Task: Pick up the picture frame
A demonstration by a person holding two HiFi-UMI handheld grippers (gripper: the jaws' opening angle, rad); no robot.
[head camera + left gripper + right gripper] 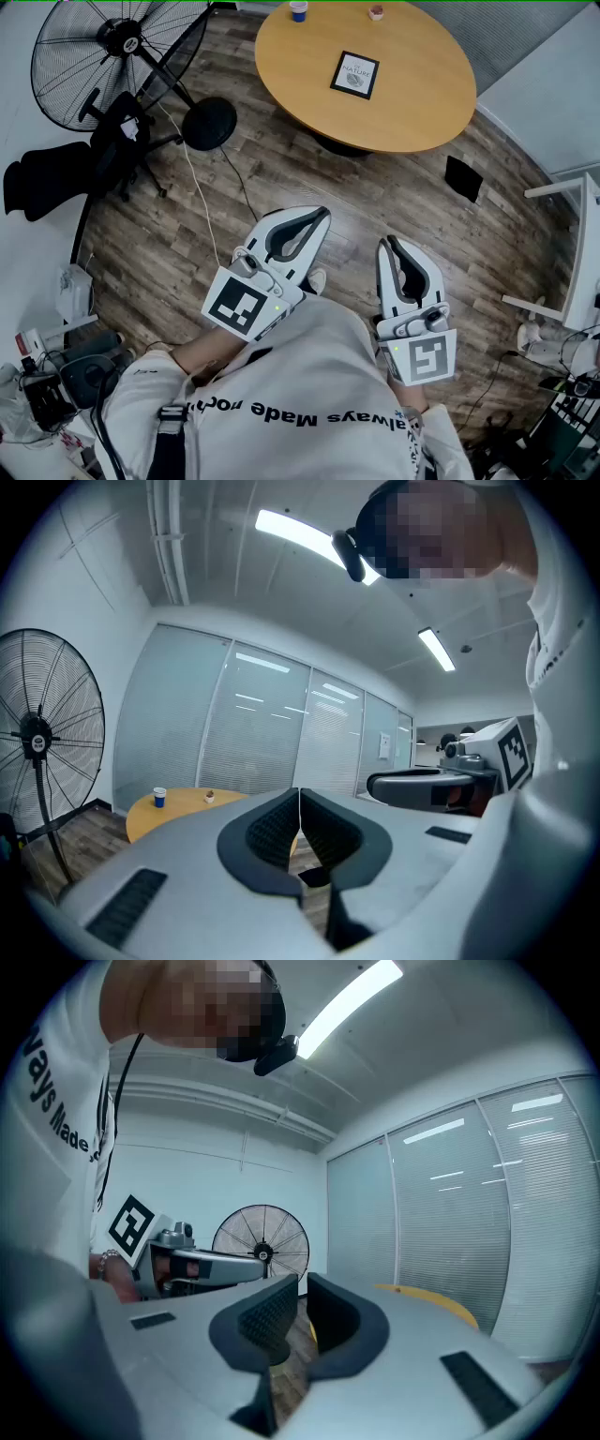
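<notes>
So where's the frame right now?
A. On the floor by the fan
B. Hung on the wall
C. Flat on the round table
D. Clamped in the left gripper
C: the head view shows the frame lying flat on the table, with nothing touching it.

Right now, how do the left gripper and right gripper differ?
The left gripper has its jaws pressed together; the right gripper has a narrow gap. In the head view, the left gripper angles rightward, the right gripper points nearly straight ahead. Both are empty, far from the picture frame.
</notes>
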